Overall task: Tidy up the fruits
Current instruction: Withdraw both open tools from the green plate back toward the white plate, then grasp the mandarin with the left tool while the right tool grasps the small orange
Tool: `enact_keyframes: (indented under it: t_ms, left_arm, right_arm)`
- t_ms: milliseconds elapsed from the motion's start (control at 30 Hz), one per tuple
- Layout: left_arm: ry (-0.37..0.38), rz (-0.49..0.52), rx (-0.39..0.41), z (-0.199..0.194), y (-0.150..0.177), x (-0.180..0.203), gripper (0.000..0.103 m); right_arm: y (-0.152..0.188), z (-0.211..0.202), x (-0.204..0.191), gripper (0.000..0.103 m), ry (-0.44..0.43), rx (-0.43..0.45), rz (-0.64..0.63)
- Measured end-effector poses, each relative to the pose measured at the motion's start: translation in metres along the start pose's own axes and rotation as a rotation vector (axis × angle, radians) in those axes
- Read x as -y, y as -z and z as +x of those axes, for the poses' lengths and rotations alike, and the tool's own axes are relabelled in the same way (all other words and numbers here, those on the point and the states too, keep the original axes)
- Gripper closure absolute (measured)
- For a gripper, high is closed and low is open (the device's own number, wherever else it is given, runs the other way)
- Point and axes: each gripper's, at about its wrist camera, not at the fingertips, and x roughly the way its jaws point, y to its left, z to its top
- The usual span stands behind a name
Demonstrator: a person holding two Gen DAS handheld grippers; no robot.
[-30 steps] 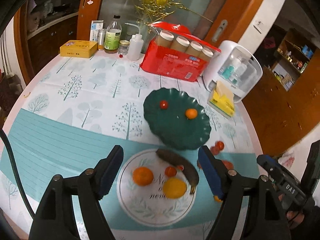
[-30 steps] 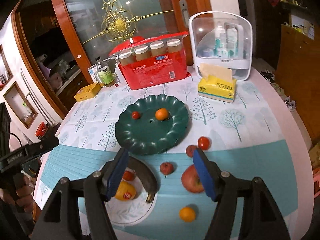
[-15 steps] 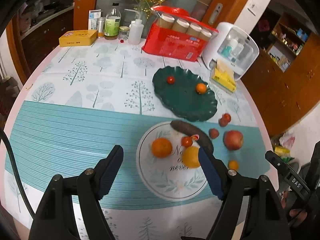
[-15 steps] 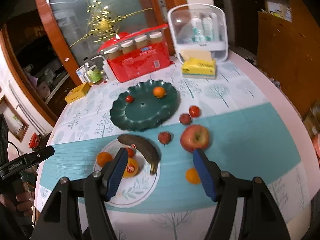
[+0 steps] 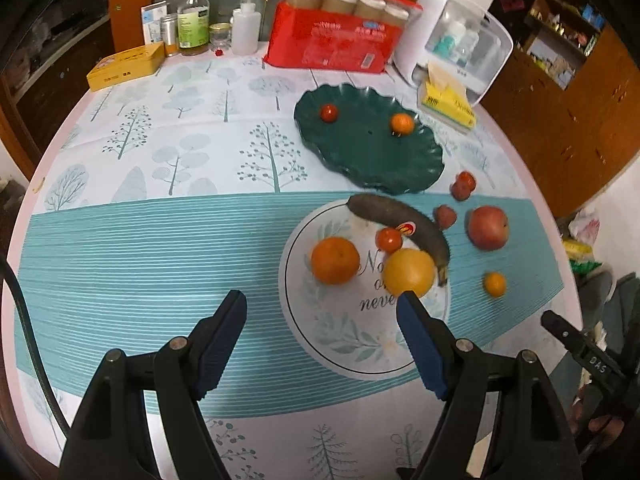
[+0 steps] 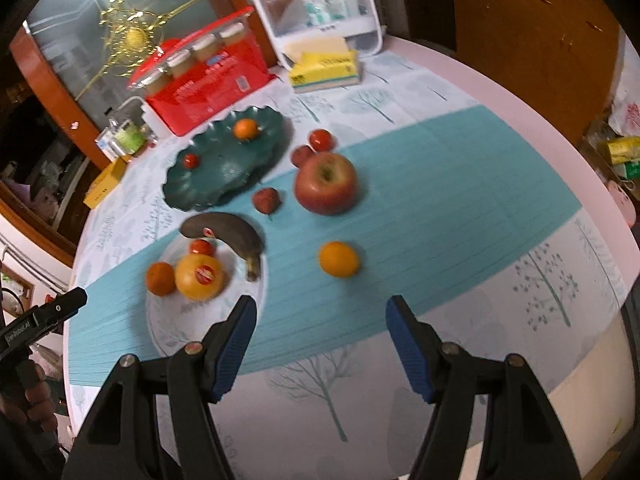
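A white plate point(image 5: 344, 344) holds an orange point(image 5: 335, 260), a yellow citrus point(image 5: 410, 273), a small tomato point(image 5: 389, 239) and a dark banana point(image 5: 400, 220). A green plate point(image 5: 372, 160) holds a tomato point(image 5: 329, 113) and a small orange point(image 5: 401, 124). On the cloth lie a red apple point(image 6: 326, 183), a small orange point(image 6: 338, 259) and small red fruits point(image 6: 267, 200). My left gripper point(image 5: 322, 312) is open and empty above the white plate's near side. My right gripper point(image 6: 320, 314) is open and empty, just short of the loose small orange.
A red pack of jars point(image 5: 340, 44), a white storage box point(image 5: 460, 40), a yellow tissue pack point(image 5: 446, 100), bottles point(image 5: 192, 24) and a yellow tin point(image 5: 126, 66) stand along the table's back. The table's right edge point(image 6: 600, 184) curves close by.
Both grippers have pulled back and risen from the plates. The fruits now show further ahead of the fingers. Nothing was picked up.
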Motion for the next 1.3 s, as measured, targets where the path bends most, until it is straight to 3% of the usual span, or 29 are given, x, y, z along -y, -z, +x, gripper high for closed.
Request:
enact_keyframes:
  t_ms: [367, 700, 967, 1300]
  left_arm:
    - [-0.077, 0.05, -0.026, 0.043, -0.012, 0.015, 0.027]
    - [-0.112, 0.027, -0.076, 0.079, -0.023, 0.023, 0.027]
    - [-0.131, 0.003, -0.118, 0.106, -0.026, 0.024, 0.027]
    - [-0.115, -0.006, -0.151, 0.126, -0.031, 0.026, 0.043]
  right_arm:
    - [0.002, 0.031, 0.016, 0.035, -0.007, -0.03, -0.037]
    - [-0.015, 0.064, 0.016, 0.036, -0.035, -0.049, -0.127]
    - [-0.024, 0.087, 0.012, 0.047, -0.053, -0.097, -0.174]
    - [-0.027, 0.103, 0.004, 0.059, -0.062, -0.131, -0.227]
